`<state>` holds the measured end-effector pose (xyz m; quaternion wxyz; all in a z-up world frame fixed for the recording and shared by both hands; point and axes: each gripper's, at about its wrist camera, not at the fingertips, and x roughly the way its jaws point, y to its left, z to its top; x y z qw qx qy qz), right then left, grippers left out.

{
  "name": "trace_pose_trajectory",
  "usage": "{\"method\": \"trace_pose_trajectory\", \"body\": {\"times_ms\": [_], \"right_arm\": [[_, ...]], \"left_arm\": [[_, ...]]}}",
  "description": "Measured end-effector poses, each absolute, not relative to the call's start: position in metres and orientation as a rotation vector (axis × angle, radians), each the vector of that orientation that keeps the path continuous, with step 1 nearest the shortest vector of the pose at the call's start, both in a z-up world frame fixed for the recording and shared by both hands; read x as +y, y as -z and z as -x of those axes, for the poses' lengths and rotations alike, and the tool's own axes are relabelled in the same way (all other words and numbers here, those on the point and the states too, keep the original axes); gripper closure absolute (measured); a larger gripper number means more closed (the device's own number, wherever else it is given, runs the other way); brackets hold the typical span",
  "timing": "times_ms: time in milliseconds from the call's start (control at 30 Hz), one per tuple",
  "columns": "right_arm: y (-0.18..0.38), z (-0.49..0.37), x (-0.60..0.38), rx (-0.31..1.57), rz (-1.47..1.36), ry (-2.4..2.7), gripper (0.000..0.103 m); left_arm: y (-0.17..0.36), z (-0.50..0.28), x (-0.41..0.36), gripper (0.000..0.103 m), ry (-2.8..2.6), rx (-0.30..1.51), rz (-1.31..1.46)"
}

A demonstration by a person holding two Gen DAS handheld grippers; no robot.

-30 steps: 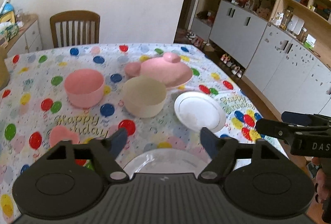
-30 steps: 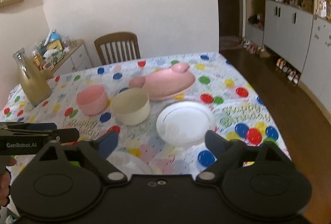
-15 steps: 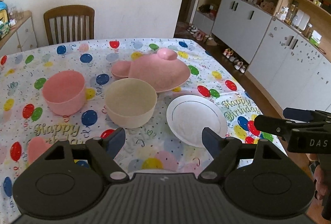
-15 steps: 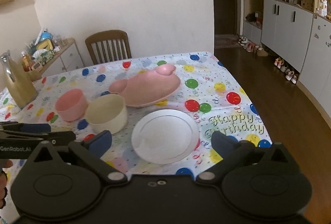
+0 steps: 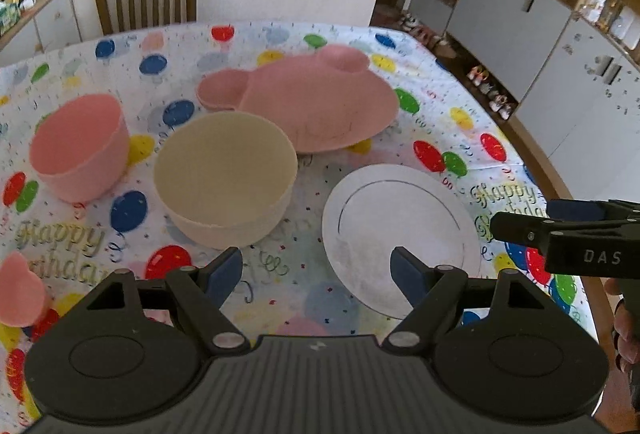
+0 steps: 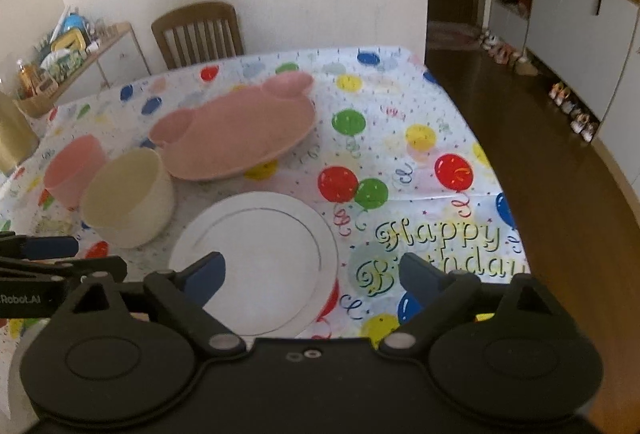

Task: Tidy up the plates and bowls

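Both hand-held grippers have dropped closer over the surface: left hand-held gripper released and empty, right hand-held gripper closing on nothing yet above the white plate, cream bowl at ten o'clock.

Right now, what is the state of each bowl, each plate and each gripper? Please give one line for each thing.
pink bowl: upright, empty.
cream bowl: upright, empty.
pink eared plate: flat on the tablecloth, empty.
white plate: flat, empty, not gripped.
left gripper: open, holding nothing.
right gripper: jaws closing, nothing gripped, over the white plate's near edge.
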<state>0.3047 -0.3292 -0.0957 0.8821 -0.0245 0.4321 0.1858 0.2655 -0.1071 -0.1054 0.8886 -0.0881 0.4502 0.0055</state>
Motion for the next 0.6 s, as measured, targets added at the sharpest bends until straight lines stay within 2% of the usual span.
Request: {"method": "trace_pose_trajectory", "body": {"times_ms": [367, 433, 500, 533, 600], "right_arm": [[0.131, -0.349, -0.330, 1.006, 0.042, -0.467, 0.040], [0.135, -0.355, -0.329, 1.019, 0.040, -0.476, 0.050], [0.138, -0.361, -0.329, 1.031, 0.033, -0.485, 0.053], [0.140, -0.363, -0.330, 1.036, 0.031, -0.489, 0.055], [0.142, -0.367, -0.331, 1.044, 0.029, -0.500, 0.058]], "left_arm": [[0.135, -0.293, -0.119, 0.022, -0.056, 0.986, 0.202], [0.138, -0.296, -0.119, 0.023, -0.056, 0.988, 0.208], [0.141, -0.299, -0.120, 0.023, -0.054, 0.995, 0.217], [0.143, -0.301, -0.119, 0.026, -0.055, 1.000, 0.229], [0.147, -0.303, -0.117, 0.040, -0.042, 1.016, 0.260]]}}
